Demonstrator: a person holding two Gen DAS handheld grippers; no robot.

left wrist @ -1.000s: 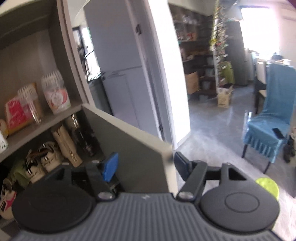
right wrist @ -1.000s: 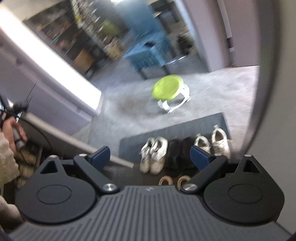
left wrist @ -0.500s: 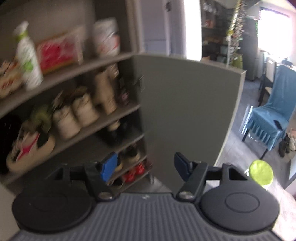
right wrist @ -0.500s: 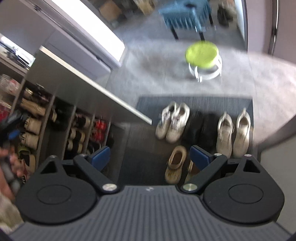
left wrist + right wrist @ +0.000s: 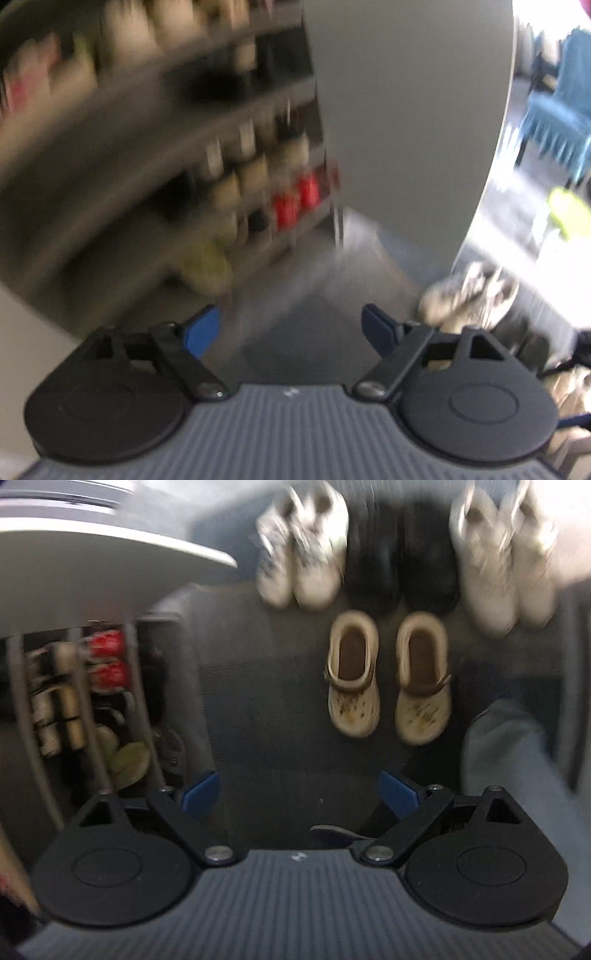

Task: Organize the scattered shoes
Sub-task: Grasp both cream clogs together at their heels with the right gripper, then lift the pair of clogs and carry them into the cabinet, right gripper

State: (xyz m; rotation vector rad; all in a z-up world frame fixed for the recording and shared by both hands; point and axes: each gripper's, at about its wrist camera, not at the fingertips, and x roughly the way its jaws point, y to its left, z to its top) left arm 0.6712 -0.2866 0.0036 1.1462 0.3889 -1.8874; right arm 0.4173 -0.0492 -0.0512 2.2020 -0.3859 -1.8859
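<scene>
1. Shoes wait on the dark floor mat [image 5: 266,686] in front of the open shoe cabinet [image 5: 74,686]: a pair of beige clogs [image 5: 388,679] sits side by side mid-mat, toes toward the camera.
2. Along the mat's far edge, a row of three pairs stands touching: pale sneakers [image 5: 301,554] nearest the cabinet, black shoes [image 5: 402,565] in the middle, and white sneakers [image 5: 506,565] at the far corner.
3. None of these four pairs has reached a shelf, so the sorting appears barely begun.
4. Cabinet shelves already carry shoes, among them a red pair [image 5: 107,657]; motion blur hides how much room remains.
5. Right claw [image 5: 301,797] hovers above the mat's near edge, blue pads spread wide, gripping nothing.
6. Left claw [image 5: 290,328] is likewise spread and empty, pointing at the floor beside the open cabinet door [image 5: 406,110], with the pale sneakers just past the door's lower edge.
7. Blue chair [image 5: 557,107] and green stool [image 5: 569,210] stand well beyond.
</scene>
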